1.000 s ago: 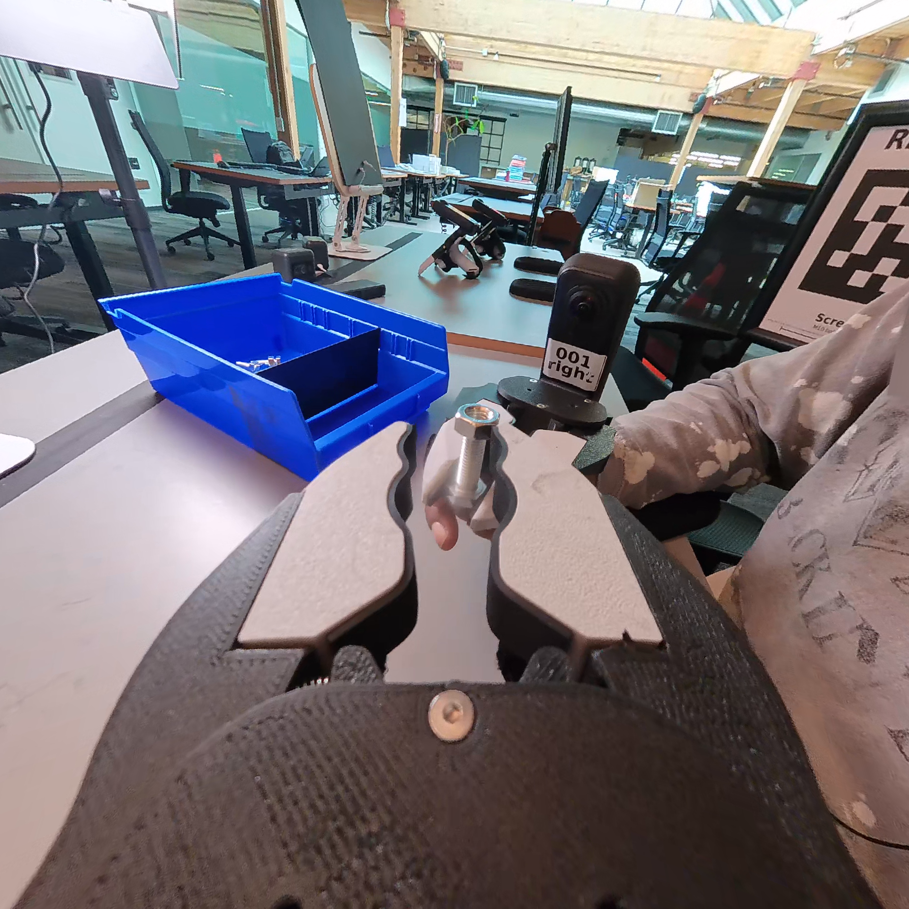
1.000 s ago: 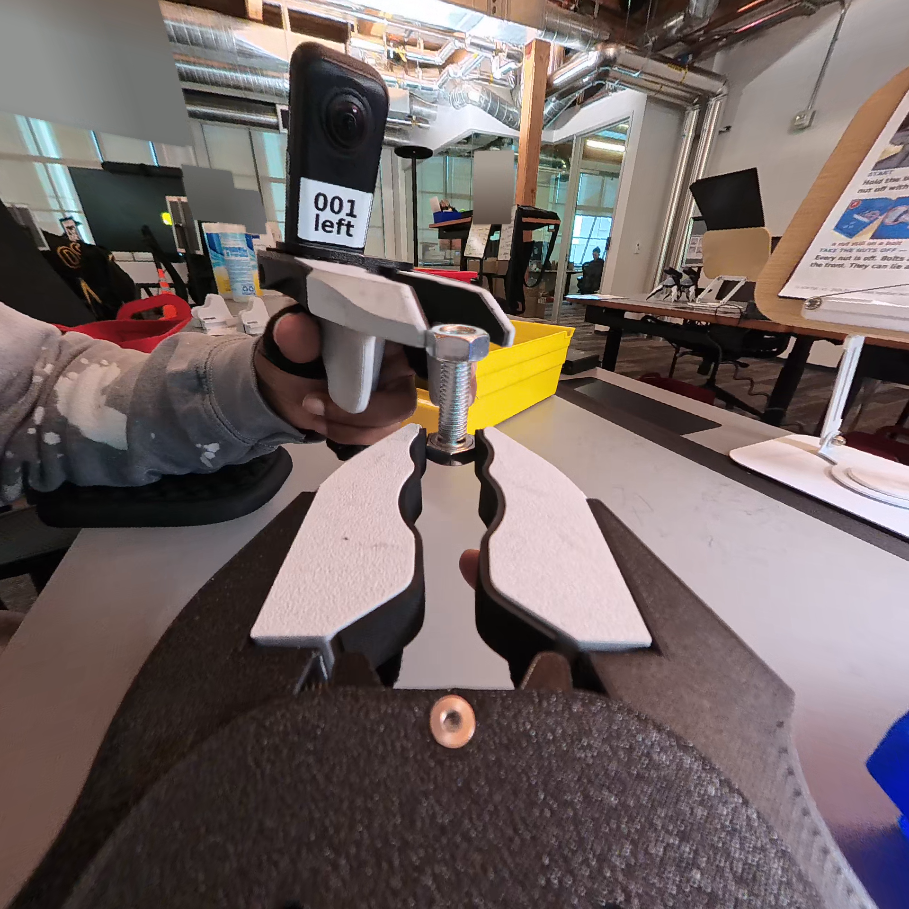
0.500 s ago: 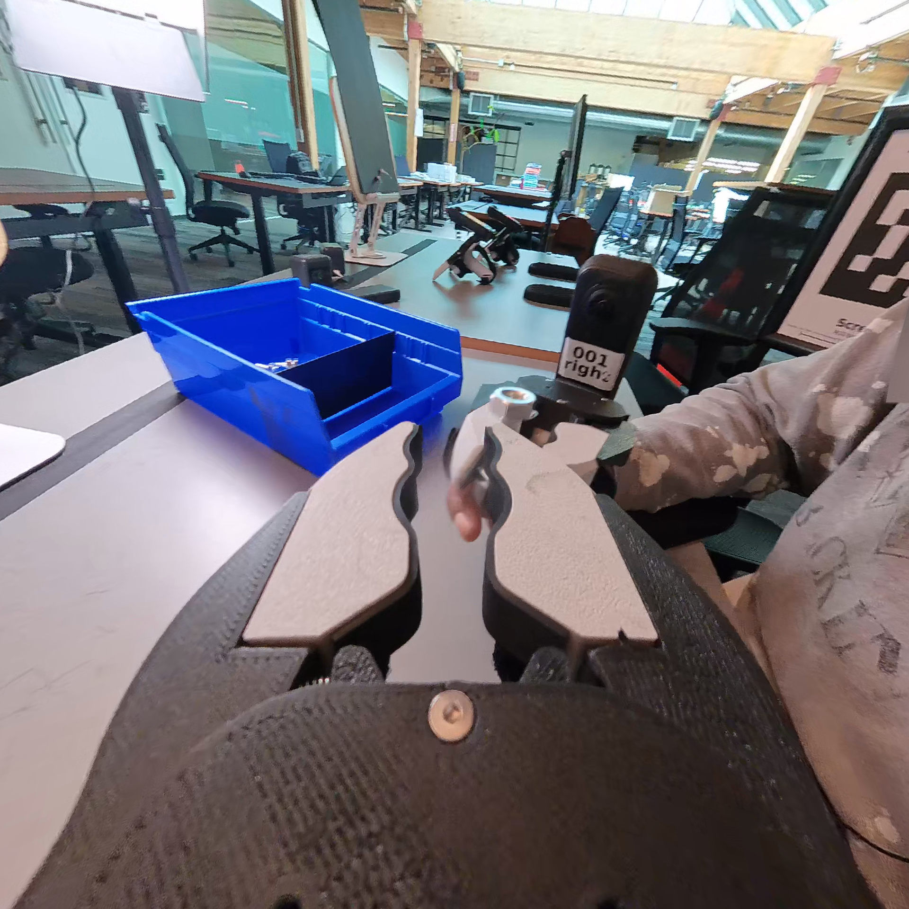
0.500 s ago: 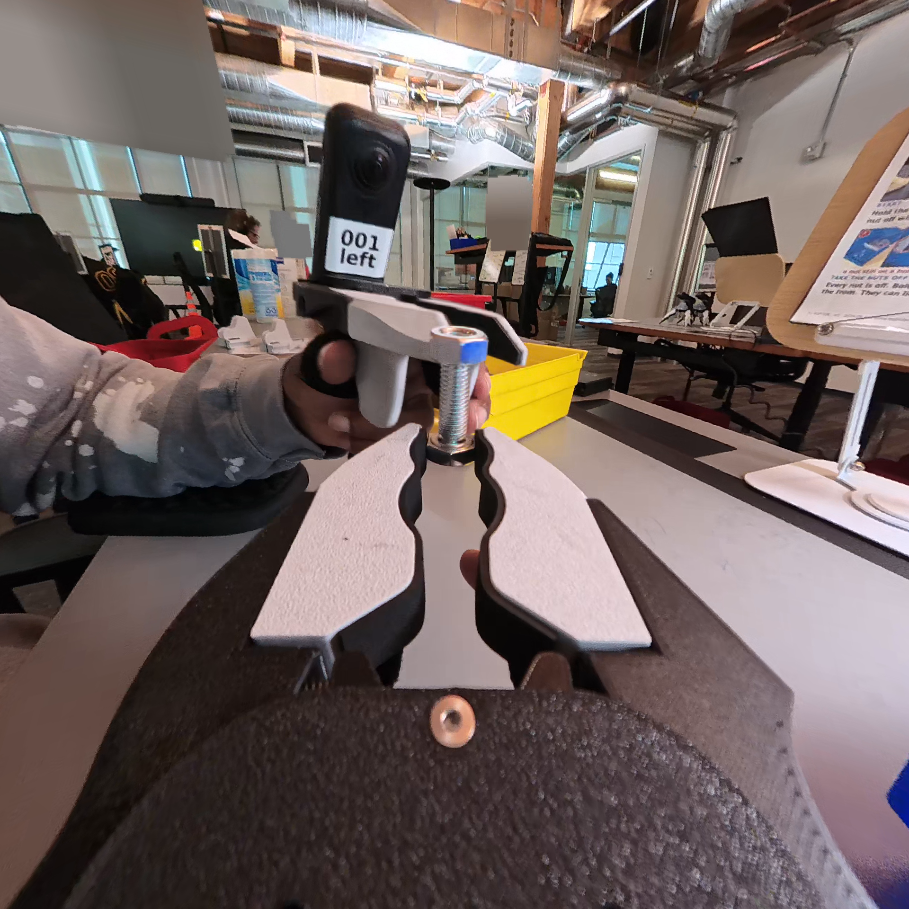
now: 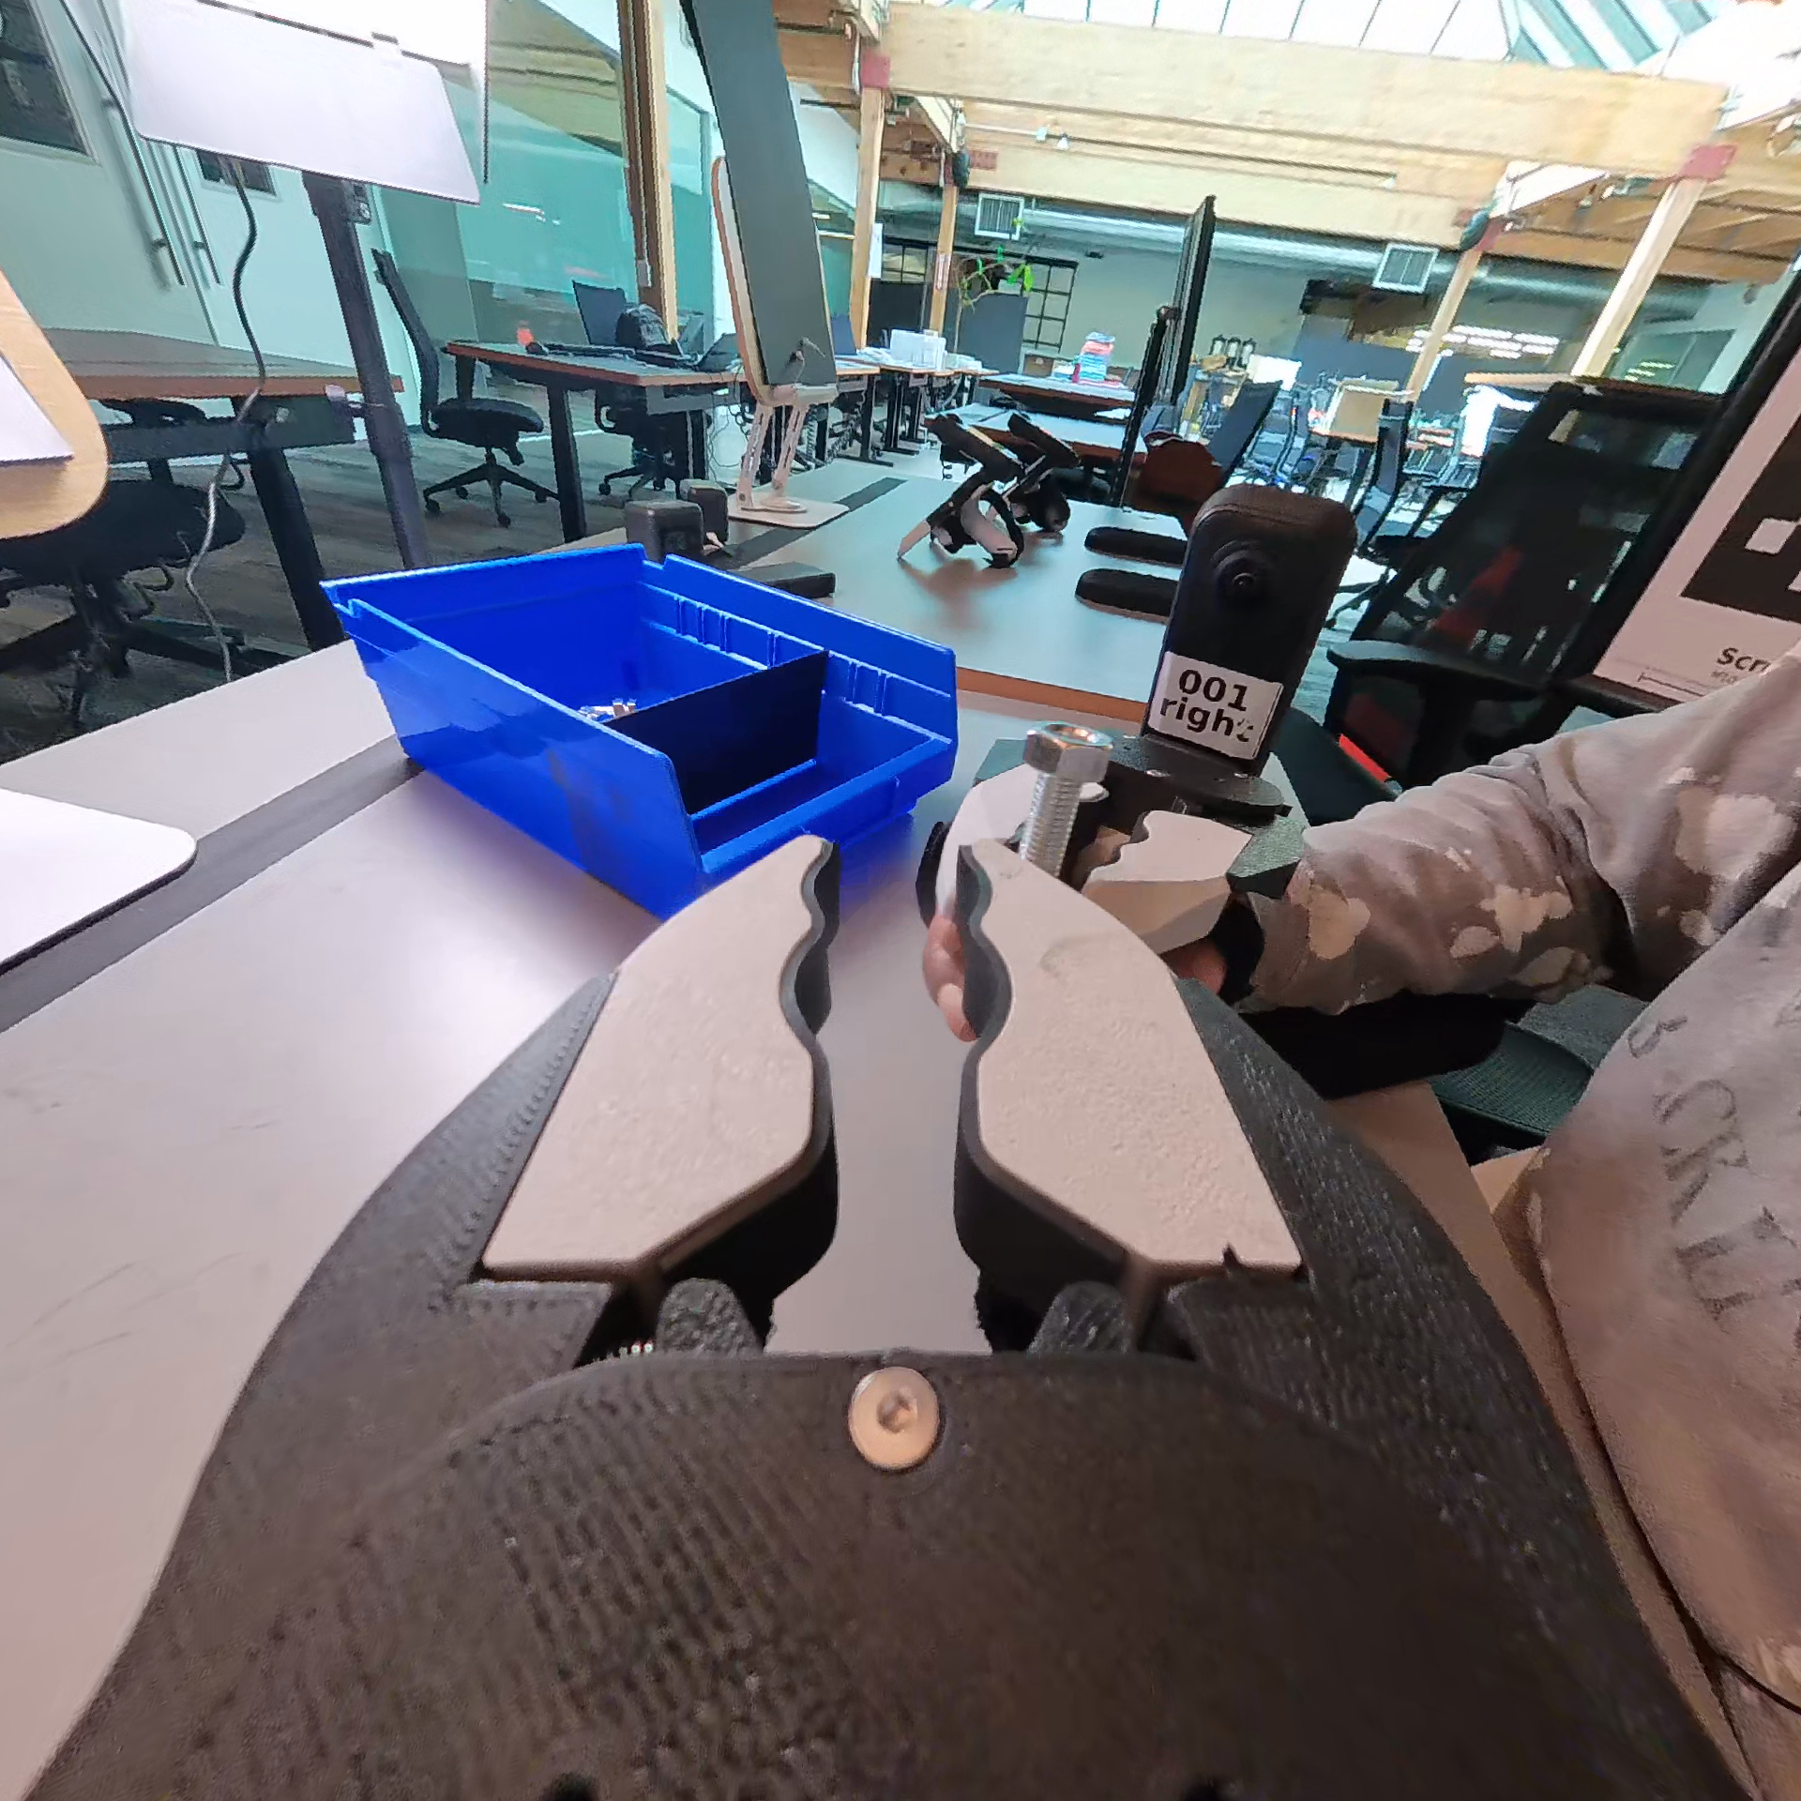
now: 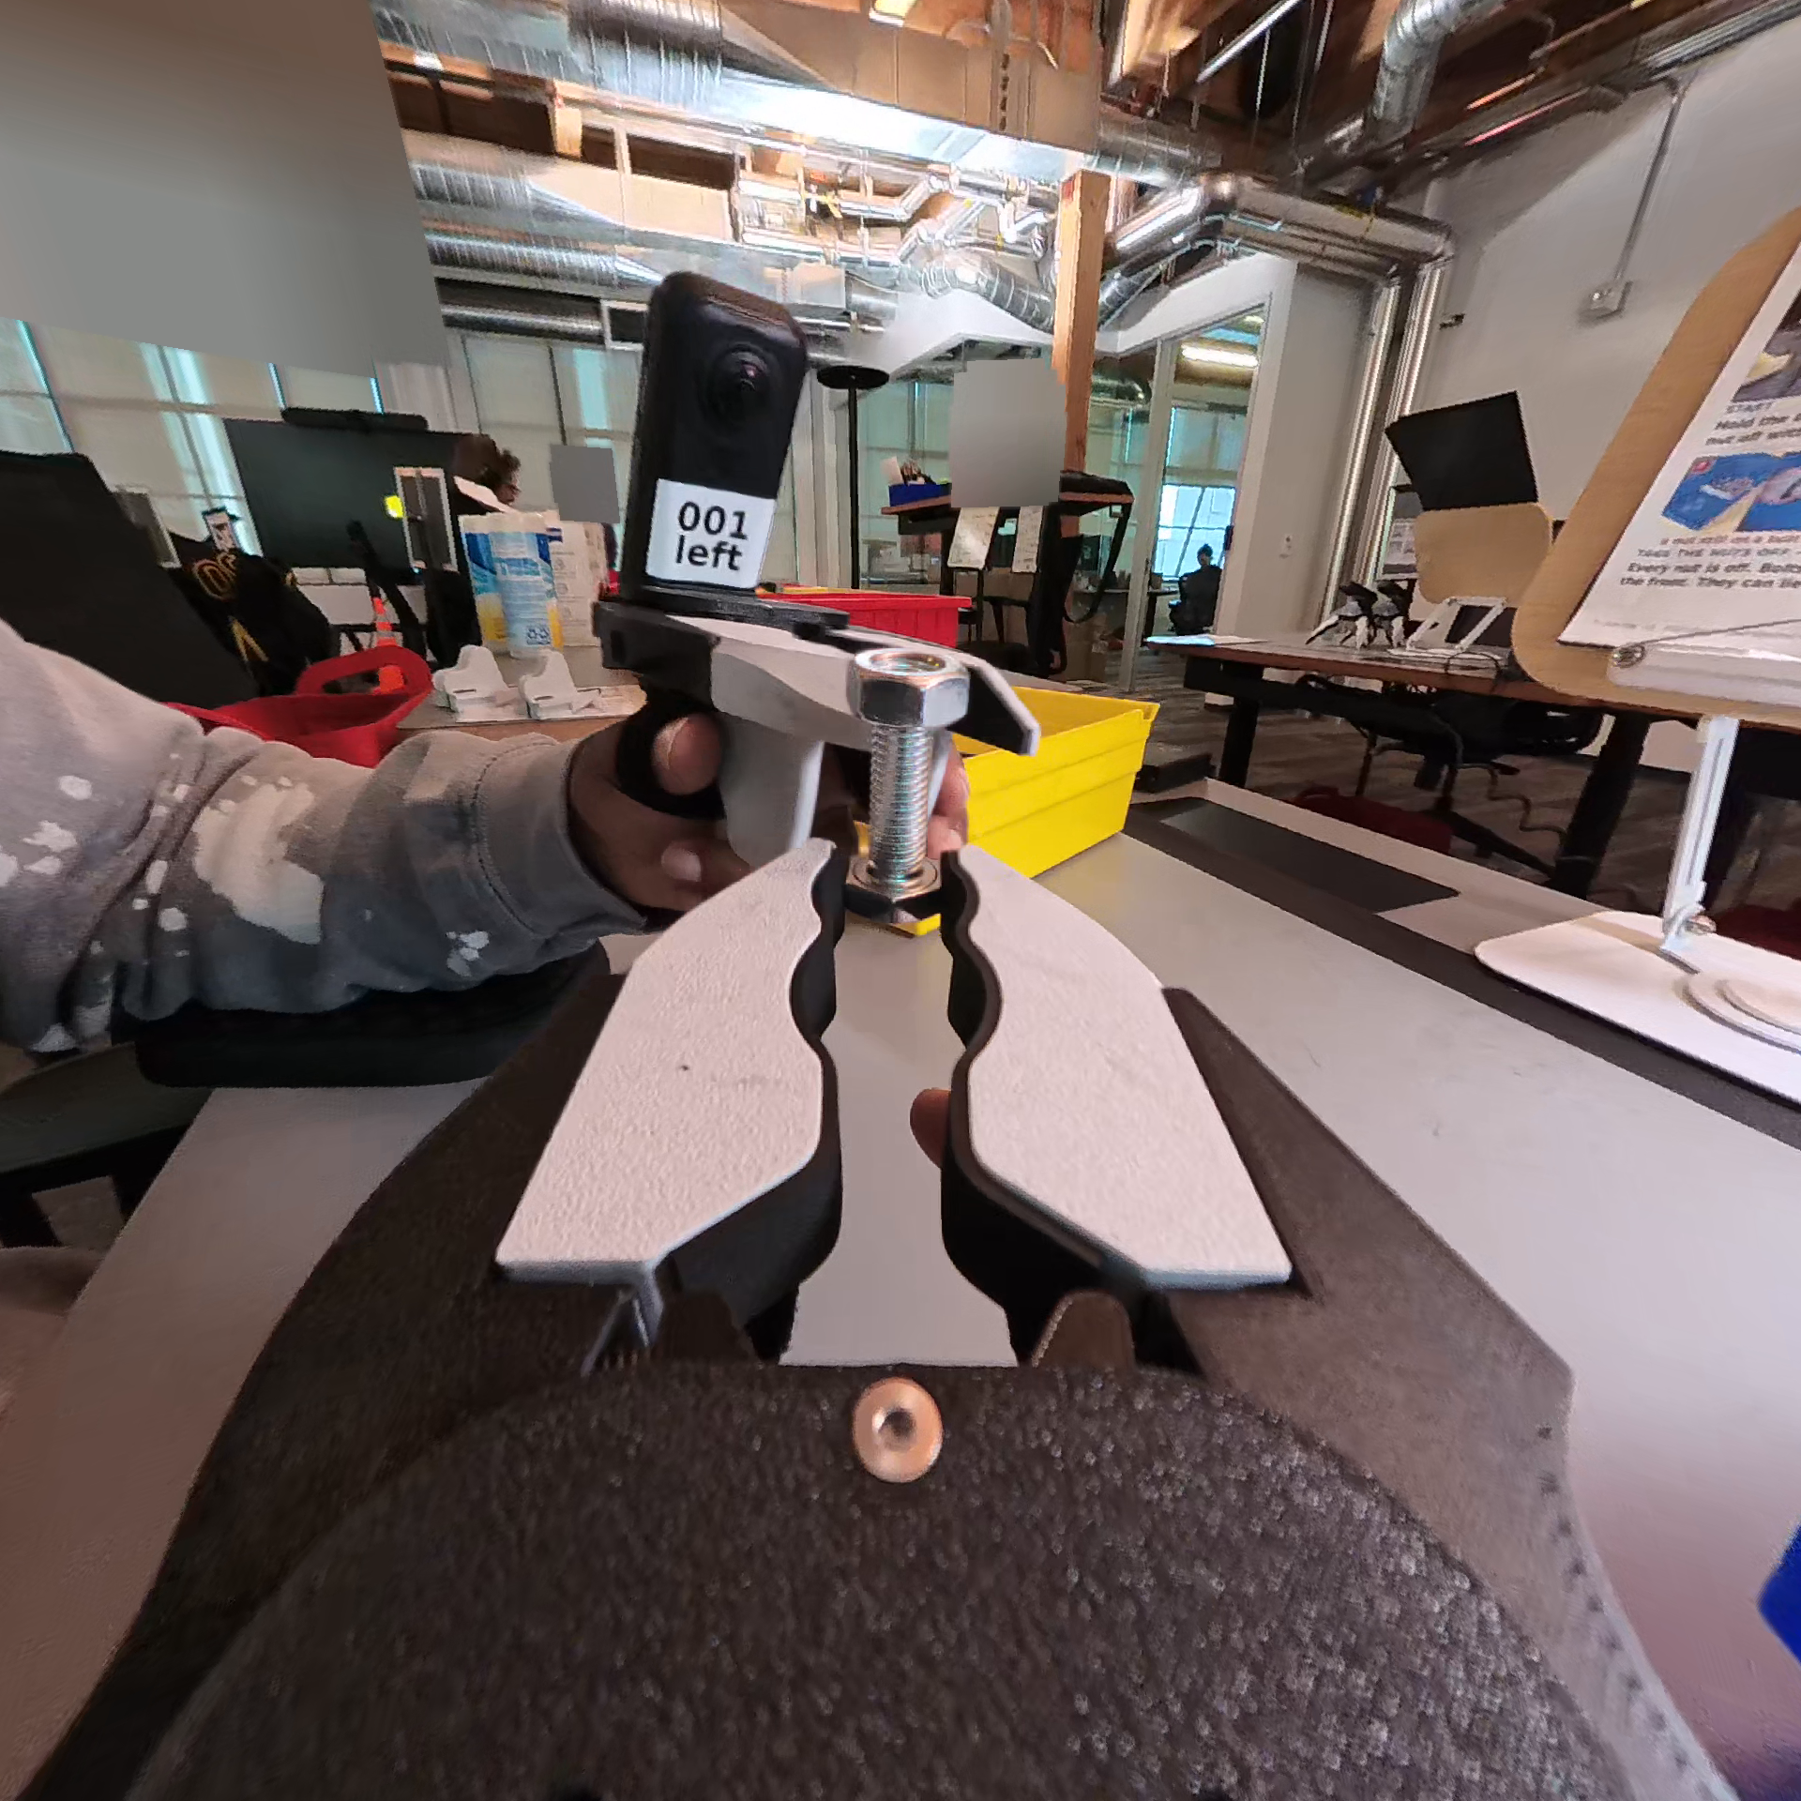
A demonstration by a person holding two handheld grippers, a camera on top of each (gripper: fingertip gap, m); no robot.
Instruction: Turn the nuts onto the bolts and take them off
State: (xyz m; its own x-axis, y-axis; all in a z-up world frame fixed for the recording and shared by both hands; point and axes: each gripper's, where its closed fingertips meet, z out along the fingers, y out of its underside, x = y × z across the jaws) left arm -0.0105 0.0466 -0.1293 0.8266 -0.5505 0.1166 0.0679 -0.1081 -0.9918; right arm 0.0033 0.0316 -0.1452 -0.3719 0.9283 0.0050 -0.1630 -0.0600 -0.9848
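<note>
Right tool [image 6: 895, 892] clamped on bolt [image 6: 901, 794] head, nut [image 6: 908, 687] at 12; left tool [image 5: 892, 877] apart, empty. We re-grip nut squarely w/ left, spin.

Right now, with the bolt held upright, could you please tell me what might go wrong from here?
1. The nut sits at the very top end of the bolt; once loose, it may drop onto the table and roll.
2. The right tongs clamp the bolt only at its head, with their tips; a sideways push could tilt it.
3. The left tongs are open beside the nut, not around it; closing there would likely miss.
</note>
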